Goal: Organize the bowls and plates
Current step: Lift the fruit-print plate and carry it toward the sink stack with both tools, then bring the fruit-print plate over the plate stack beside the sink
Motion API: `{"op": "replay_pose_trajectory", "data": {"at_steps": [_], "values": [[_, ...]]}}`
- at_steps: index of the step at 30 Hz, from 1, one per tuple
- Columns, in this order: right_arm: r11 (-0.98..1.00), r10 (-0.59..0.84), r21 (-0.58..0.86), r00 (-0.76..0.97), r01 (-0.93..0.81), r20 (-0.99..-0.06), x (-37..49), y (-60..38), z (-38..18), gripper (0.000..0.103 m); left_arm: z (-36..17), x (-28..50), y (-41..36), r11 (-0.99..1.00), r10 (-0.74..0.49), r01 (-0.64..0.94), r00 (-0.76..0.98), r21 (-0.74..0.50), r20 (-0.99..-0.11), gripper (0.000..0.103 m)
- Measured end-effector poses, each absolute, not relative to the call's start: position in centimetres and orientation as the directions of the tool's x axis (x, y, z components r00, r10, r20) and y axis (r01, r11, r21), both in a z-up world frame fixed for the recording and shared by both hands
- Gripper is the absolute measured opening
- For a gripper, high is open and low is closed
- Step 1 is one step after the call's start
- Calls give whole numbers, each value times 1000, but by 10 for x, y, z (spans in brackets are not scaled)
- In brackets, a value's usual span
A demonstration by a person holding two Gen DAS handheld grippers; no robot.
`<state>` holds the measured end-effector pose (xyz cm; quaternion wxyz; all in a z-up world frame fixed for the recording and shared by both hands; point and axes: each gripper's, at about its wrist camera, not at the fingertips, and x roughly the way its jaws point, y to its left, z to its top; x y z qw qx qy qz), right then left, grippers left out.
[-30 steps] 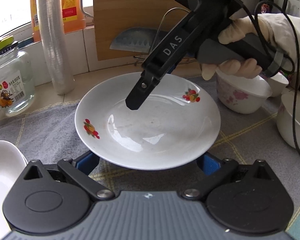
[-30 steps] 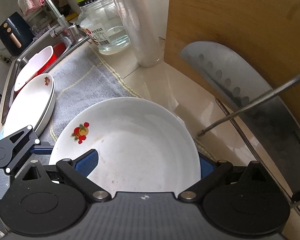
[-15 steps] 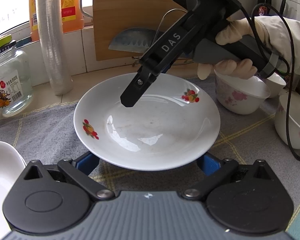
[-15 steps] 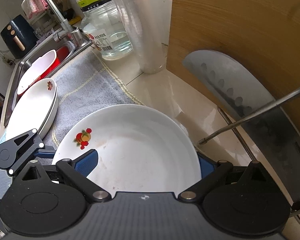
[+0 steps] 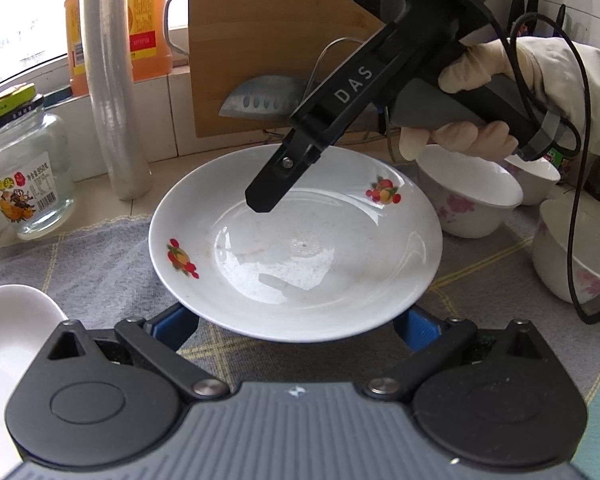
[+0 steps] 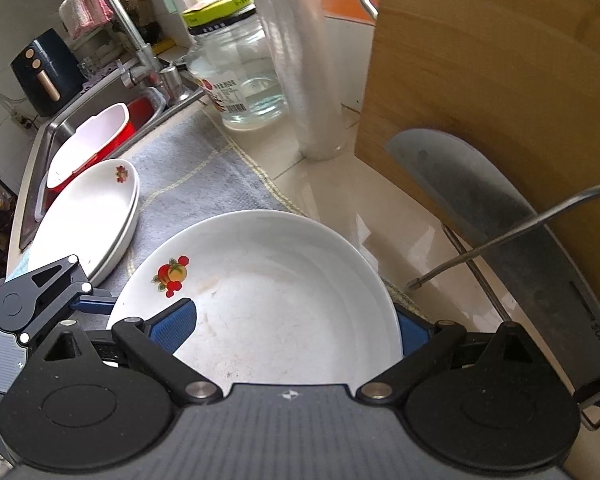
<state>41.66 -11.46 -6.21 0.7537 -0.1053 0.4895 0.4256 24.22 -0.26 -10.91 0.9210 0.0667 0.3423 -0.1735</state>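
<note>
A white deep plate (image 5: 300, 264) with fruit prints hangs just above the grey cloth (image 5: 100, 264). My left gripper (image 5: 298, 328) has its jaws spread wide, and both blue pads (image 5: 176, 328) reach under the plate's near rim, tips hidden. In the right wrist view the same plate (image 6: 284, 304) passes between the wide-spread fingers of my right gripper (image 6: 292, 328). One pad (image 6: 172, 320) lies over the plate's inside; the other is behind its rim. A gloved hand (image 5: 472, 72) holds that gripper. A stack of matching plates (image 6: 88, 220) lies to the left.
Flowered bowls (image 5: 468, 204) (image 5: 572, 256) stand at the right. A glass jar (image 5: 20, 176), a plastic roll (image 5: 112, 80), a cutting board (image 5: 268, 40) and a cleaver (image 5: 264, 96) line the back wall. The sink (image 6: 44, 140) with a red and white basin lies beyond the plate stack.
The plate has kept its place between both grippers while the background slid right. Both have moved with it to the left, nearer the plate stack and the jar.
</note>
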Motion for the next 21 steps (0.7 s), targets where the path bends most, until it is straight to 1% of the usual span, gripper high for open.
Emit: {"op": "replay_pose_trajectory", "data": {"at_steps": [13,21], "values": [[586,555,243,164,-773,-815,388,-100,-38,102,-93,215,7,939,-252,343,719,15,-647,102],[565,565,246,152,-787,-811,368,-82,-32,102,-86,192,20,949,-232,315,726,14,-647,102]]}}
